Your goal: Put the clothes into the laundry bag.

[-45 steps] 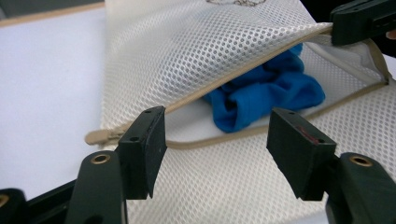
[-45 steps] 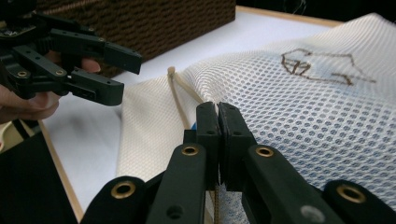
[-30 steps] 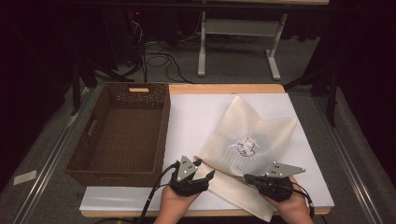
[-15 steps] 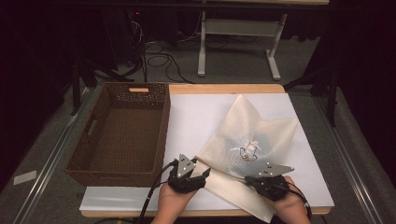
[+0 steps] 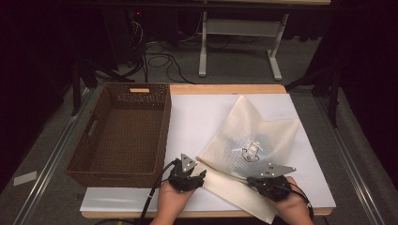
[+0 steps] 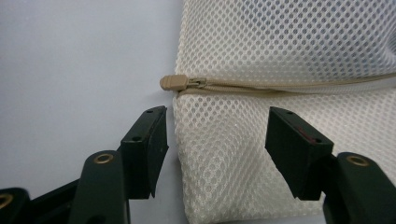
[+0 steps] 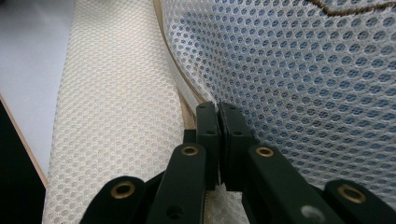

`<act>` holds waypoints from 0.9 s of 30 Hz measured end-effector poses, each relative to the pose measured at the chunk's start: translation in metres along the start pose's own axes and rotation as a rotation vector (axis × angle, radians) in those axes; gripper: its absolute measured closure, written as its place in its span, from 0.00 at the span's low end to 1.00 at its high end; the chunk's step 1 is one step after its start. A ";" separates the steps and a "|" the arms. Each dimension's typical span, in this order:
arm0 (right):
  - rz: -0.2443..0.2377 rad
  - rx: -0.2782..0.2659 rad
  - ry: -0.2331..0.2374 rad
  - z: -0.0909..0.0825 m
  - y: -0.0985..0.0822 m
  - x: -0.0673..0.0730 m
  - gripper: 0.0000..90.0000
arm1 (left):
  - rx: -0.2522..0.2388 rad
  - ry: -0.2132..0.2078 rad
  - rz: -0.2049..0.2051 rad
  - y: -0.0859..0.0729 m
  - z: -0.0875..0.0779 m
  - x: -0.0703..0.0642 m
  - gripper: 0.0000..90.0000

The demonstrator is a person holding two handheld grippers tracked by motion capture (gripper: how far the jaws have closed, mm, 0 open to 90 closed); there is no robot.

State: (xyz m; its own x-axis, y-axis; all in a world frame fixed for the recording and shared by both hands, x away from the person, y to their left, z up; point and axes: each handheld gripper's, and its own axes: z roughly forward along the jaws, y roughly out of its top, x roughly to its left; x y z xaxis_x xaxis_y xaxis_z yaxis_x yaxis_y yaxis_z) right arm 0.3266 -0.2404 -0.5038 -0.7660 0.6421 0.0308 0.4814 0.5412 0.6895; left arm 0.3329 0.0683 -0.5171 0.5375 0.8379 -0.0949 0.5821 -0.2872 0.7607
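Note:
A cream mesh zipper bag (image 5: 263, 129) lies crumpled on the white table sheet (image 5: 197, 117), with a small dark-and-white item (image 5: 251, 152) showing through the mesh. My left gripper (image 5: 199, 176) is at the bag's near-left corner. In the left gripper view it stands open (image 6: 217, 126) astride that corner of the bag (image 6: 280, 42), just short of the tan zipper pull (image 6: 173, 83), and the pads are off the mesh. My right gripper (image 5: 251, 179) is shut (image 7: 218, 112) on the bag's zipper edge (image 7: 175, 74), where the mesh (image 7: 303, 70) rises.
A brown wicker basket (image 5: 162, 131) stands at the left, its right wall close to my left gripper. The table's near edge (image 5: 197, 214) runs just below both hands. Beyond the far edge are cables and a desk frame (image 5: 237, 28) on the floor.
My left gripper has sunk a little toward the bag's corner. The right gripper keeps its hold and has barely moved. The bag's folds have shifted slightly.

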 end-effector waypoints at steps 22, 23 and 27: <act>-0.005 0.000 0.000 0.000 0.000 0.000 0.99 | 0.034 -0.035 -0.031 -0.003 0.002 0.005 0.77; -0.005 0.002 -0.001 0.000 0.000 0.000 0.99 | 0.035 -0.033 -0.028 -0.003 0.002 0.005 0.79; -0.005 0.000 0.000 0.000 0.000 0.000 0.99 | 0.041 -0.035 -0.007 -0.003 0.002 0.004 0.90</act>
State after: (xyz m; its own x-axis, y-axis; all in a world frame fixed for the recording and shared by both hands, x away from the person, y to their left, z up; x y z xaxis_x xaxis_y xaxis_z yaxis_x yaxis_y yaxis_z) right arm 0.3267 -0.2408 -0.5040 -0.7686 0.6391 0.0274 0.4773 0.5444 0.6898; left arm 0.3345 0.0710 -0.5210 0.5539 0.8233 -0.1237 0.6102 -0.3004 0.7331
